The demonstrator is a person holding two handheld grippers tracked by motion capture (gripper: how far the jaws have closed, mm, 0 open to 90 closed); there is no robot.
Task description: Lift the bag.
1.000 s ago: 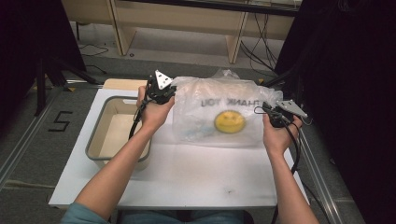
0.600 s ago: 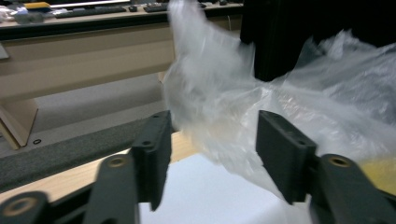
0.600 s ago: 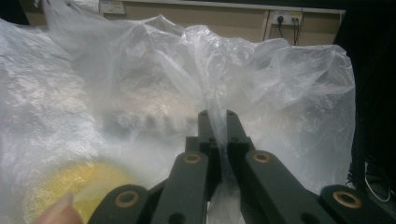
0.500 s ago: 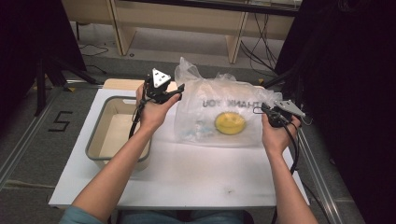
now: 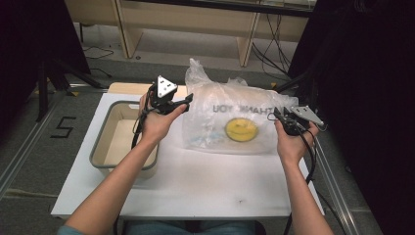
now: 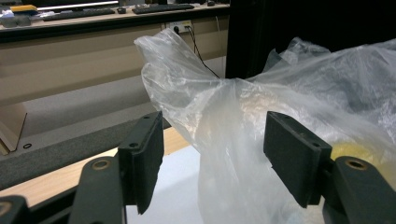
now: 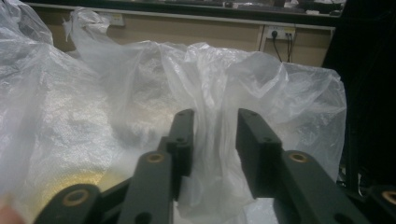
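- Left gripper (image 5: 185,101) fingers have just been opening wide; the bag (image 5: 235,120) handle sits loose between them.
- Right gripper (image 5: 275,115) at 3 o'clock has just been opening too, plastic slack between its fingers.
- Looks like the bag's been let go on the tabletop (image 5: 195,181).

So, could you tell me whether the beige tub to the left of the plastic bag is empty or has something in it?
Empty, as far as visible: the tub shows a bare pale floor; the left forearm hides its near right corner. The bag lies beside it on the table.

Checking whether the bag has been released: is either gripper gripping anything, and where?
Nothing is gripped. Both grippers' jaws have just been opening; plastic bag film lies loose between them.
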